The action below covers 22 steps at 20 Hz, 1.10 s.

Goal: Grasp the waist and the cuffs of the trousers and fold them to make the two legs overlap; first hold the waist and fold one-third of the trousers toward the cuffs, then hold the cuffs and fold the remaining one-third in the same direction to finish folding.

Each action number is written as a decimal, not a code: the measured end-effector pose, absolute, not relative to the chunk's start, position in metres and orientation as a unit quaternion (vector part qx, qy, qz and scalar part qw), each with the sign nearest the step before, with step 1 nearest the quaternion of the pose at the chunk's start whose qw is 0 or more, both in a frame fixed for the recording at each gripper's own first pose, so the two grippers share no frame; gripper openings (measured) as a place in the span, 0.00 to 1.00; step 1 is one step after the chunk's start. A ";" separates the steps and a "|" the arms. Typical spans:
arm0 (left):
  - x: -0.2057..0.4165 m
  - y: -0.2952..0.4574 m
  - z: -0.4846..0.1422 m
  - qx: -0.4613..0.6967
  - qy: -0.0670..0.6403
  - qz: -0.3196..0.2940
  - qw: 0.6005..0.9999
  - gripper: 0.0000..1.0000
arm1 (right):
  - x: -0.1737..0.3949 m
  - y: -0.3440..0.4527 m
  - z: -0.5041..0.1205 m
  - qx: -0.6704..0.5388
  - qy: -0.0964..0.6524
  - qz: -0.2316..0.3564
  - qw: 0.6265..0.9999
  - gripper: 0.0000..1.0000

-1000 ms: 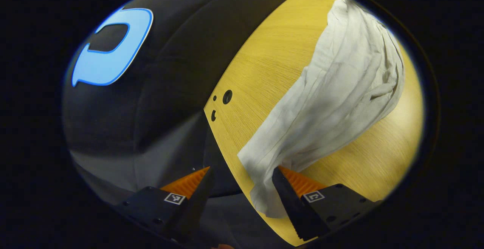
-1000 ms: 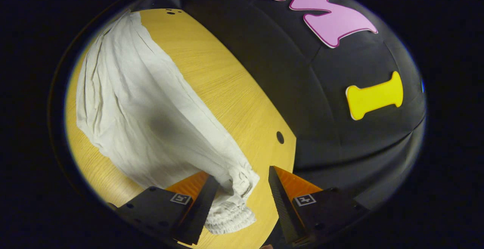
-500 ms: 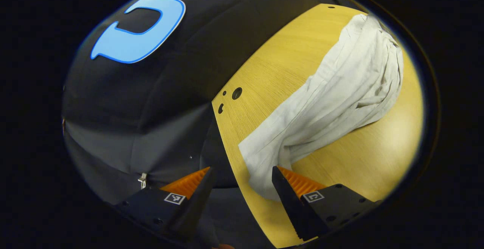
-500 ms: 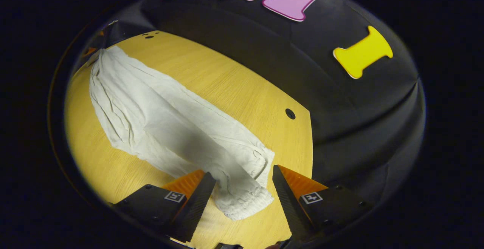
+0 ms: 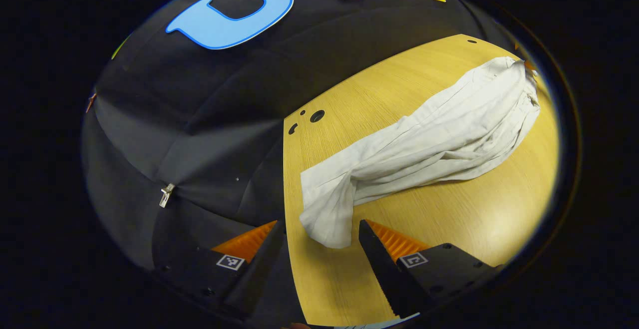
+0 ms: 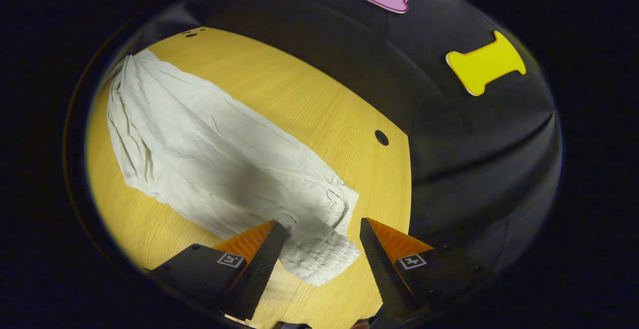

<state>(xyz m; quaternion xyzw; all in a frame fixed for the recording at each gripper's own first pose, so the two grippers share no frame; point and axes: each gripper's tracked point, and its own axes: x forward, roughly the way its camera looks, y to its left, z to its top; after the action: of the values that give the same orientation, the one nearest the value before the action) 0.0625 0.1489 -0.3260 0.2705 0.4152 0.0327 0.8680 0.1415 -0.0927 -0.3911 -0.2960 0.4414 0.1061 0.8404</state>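
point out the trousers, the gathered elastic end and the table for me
trousers point(image 6: 209, 159), right gripper view, mid cloth
gathered elastic end point(image 6: 324, 261), right gripper view, ruched hem between the open fingers
table point(image 5: 449, 219), left gripper view, bare wood

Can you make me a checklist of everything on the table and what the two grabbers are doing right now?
Surface: wooden table, with small round holes near its edges.
Job's things: white trousers lying long and wrinkled on the table; the gathered end sits near the right gripper, the plain end near the left gripper.
Clutter: nothing seen.
Grippers: left gripper open, its fingers either side of the plain end, not pressing it; right gripper open, straddling the gathered end.
Cables: nothing seen.
Surroundings: black cloth wall behind the table, with a small metal clip on it.
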 end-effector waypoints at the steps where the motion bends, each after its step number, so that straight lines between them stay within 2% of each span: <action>1: 0.059 0.145 -0.327 0.264 0.415 0.032 0.870 0.96 | 0.143 -0.095 -0.396 -0.284 0.456 0.094 0.838 0.95; 5: 0.042 0.120 -0.337 0.199 0.424 0.029 0.883 0.96 | 0.131 -0.100 -0.413 -0.174 0.511 0.057 0.840 0.95; 7: 0.035 0.109 -0.345 0.160 0.429 0.029 0.888 0.96 | 0.127 -0.102 -0.413 -0.135 0.529 0.070 0.835 0.96; 11: 0.032 0.094 -0.353 0.130 0.431 0.021 0.893 0.96 | 0.123 -0.106 -0.400 -0.094 0.536 0.143 0.827 0.96; 14: 0.038 0.087 -0.350 0.139 0.423 0.009 0.895 0.97 | 0.124 -0.123 -0.388 -0.072 0.527 0.148 0.834 0.96; 18: 0.048 0.075 -0.346 0.134 0.416 0.003 0.900 0.96 | 0.127 -0.144 -0.377 -0.006 0.509 0.077 0.857 0.96; 22: 0.055 0.066 -0.346 0.097 0.410 0.011 0.907 0.96 | 0.106 -0.126 -0.367 0.153 0.475 -0.011 0.866 0.96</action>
<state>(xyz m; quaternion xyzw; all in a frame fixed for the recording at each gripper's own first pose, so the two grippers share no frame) 0.0550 0.0664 -0.3456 0.0970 0.4102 0.0113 0.9068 0.1062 -0.1262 -0.3675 0.1533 0.4752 -0.0107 0.8664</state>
